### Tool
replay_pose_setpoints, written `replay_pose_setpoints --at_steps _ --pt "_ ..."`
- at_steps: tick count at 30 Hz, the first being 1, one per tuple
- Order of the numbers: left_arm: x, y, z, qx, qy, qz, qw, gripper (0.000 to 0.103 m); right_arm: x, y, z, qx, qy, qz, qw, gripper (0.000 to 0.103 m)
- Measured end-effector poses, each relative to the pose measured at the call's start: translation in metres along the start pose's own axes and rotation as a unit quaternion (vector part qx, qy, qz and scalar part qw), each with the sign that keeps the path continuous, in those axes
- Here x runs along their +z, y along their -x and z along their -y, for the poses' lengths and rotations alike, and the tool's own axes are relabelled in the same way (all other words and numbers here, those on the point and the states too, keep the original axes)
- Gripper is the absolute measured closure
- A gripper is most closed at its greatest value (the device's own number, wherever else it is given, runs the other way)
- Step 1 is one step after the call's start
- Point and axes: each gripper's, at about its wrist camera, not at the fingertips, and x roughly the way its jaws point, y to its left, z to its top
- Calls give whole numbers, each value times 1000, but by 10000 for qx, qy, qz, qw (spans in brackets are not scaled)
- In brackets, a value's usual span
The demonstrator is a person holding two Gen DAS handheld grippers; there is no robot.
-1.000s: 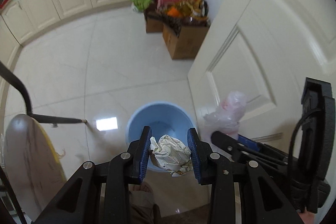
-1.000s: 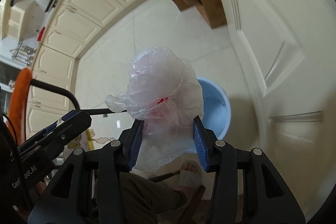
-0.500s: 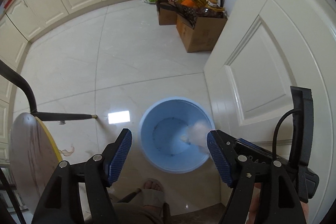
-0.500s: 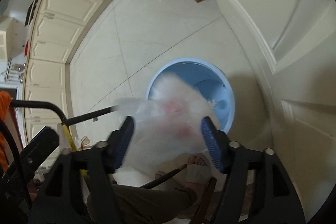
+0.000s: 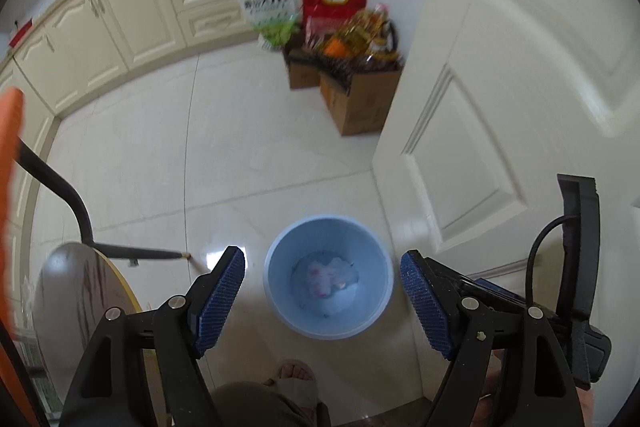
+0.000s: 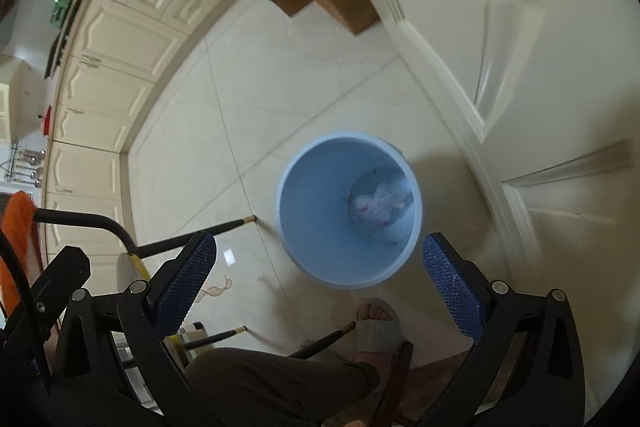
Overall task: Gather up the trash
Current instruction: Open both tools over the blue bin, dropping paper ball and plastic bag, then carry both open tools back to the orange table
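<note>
A light blue bin [image 5: 280, 291] [image 6: 316, 251] stands on the pale tiled floor beside a cream door. At its bottom lies the dropped trash [image 5: 328, 275] [image 6: 378, 205], a whitish plastic bag with pink marks and crumpled paper. My left gripper [image 5: 322, 297] hovers above the bin with its jaws still opening and nothing between them. Over the bin's near rim, my right gripper [image 6: 320, 267] has its blue pads [image 6: 454, 283] spread wide, also still opening and empty. Part of the right gripper's body [image 5: 576, 267] shows at the right edge of the left wrist view.
A round table edge [image 5: 76, 303] and a black chair frame [image 5: 68, 195] [image 6: 104, 227] sit on the left. Cardboard boxes with groceries [image 5: 352, 67] stand by the door [image 5: 520, 99]. Cream cabinets [image 5: 132, 7] line the far wall. A person's sandalled foot [image 6: 376, 327] rests near the bin.
Both grippers let go: the crumpled paper left the left jaws and the plastic bag left the right jaws, and both dropped into the blue bin. Both pairs of jaws spread wide.
</note>
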Motion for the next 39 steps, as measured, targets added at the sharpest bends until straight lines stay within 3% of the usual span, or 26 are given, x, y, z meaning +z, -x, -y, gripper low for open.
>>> replay_pose_setpoints --at_steps 5,11,14,21,28,39 --pt "-45 108 -5 -145 -111 570 9982 24 -8 56 -26 47 234 470 9986 0" --pt "-114 218 -35 90 -48 1214 9926 18 -30 123 -81 309 741 977 9920 0" --pt "-146 260 -56 232 137 1498 9884 10 -47 154 -119 503 1068 1217 9855 0" --pt "-227 358 -101 665 576 1973 9764 4 -95 201 -214 785 1982 1583 9641 0" --pt "-304 419 -132 1042 1123 2363 9595 1 -163 238 -310 1035 3055 1891 9275 0" --pt "-403 490 -161 1727 2009 2841 9215 1 -272 263 -423 1178 4471 2287 8567 0"
